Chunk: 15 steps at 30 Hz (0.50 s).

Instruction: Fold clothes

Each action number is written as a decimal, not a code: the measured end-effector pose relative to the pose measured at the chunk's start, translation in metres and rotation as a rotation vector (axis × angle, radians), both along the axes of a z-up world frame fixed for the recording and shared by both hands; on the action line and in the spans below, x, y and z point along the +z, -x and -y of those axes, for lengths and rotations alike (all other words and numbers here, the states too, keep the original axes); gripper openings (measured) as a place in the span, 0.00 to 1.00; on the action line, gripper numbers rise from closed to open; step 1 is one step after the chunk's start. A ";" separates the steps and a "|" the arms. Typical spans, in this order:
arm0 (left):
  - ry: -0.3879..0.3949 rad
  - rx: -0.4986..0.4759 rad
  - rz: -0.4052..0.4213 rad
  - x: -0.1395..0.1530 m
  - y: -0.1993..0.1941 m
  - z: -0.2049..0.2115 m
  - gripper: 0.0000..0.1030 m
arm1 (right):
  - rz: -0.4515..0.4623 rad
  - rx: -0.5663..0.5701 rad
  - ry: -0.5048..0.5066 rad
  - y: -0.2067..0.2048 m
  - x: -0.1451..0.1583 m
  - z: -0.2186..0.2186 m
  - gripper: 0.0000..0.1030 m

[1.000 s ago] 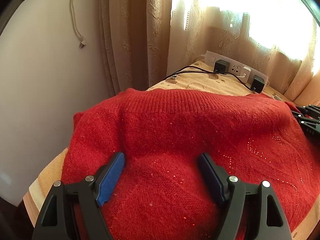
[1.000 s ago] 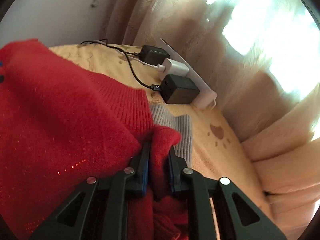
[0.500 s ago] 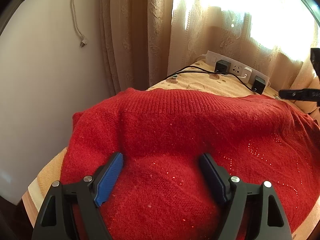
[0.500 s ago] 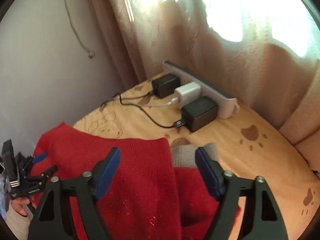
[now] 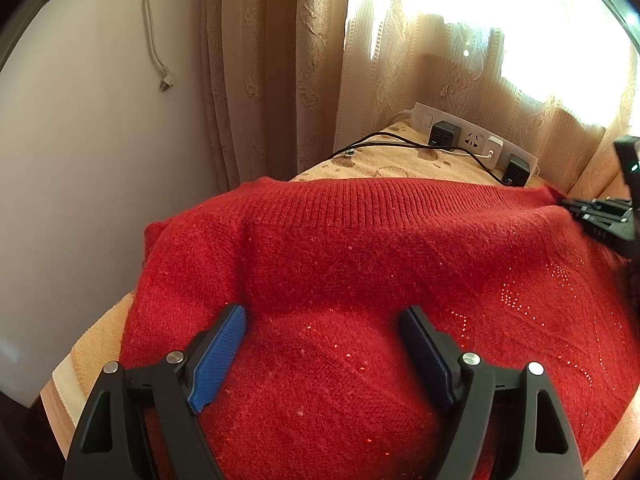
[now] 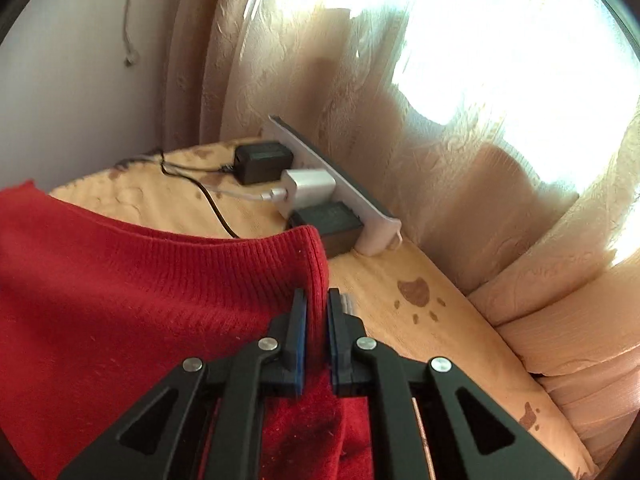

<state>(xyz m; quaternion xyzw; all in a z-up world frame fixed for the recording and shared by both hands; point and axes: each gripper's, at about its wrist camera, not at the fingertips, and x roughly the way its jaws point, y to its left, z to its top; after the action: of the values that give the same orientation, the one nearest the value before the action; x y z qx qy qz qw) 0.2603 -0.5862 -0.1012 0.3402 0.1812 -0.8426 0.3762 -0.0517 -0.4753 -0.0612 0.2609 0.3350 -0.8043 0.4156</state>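
**On the bed, one red sweater between two grippers**

One red sweater point(image 5: 360, 272) lies spread on the beige bedcover point(image 6: 420, 320). The left gripper point(image 5: 322, 344) rests over its middle with both fingers wide apart, holding nothing. The right gripper point(image 6: 318, 332) is closed tight on the ribbed corner of the sweater. Behind, one white power strip point(image 6: 360, 200) carries three chargers, two black and one white, beside the curtain point(image 6: 400, 120)

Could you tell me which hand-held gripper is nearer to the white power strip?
The right hand-held gripper: it pinches the red sweater just short of the power strip. The left hand-held gripper sits across the sweater.
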 end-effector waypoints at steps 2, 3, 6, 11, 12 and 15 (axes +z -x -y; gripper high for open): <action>0.006 0.002 -0.006 0.002 -0.001 -0.002 0.80 | -0.026 -0.009 -0.061 0.000 -0.016 0.004 0.13; -0.014 0.008 -0.021 0.005 -0.003 -0.003 0.80 | -0.074 -0.006 -0.061 -0.006 -0.013 0.004 0.15; -0.071 -0.019 -0.112 0.034 -0.006 -0.006 0.80 | -0.189 -0.002 -0.106 -0.019 -0.021 0.008 0.19; 0.054 0.051 0.010 0.057 0.024 0.021 0.80 | -0.155 -0.039 -0.083 -0.012 -0.017 0.001 0.23; 0.014 0.071 0.040 0.048 0.030 0.034 0.80 | -0.146 -0.046 -0.078 -0.010 -0.016 -0.001 0.25; -0.063 0.104 0.117 0.012 0.043 0.062 0.83 | -0.119 -0.082 -0.058 -0.002 -0.015 0.000 0.40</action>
<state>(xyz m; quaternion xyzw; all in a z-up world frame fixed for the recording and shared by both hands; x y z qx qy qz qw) 0.2169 -0.6485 -0.0893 0.3909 0.2028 -0.7944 0.4183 -0.0502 -0.4755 -0.0767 0.2380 0.3716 -0.8246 0.3540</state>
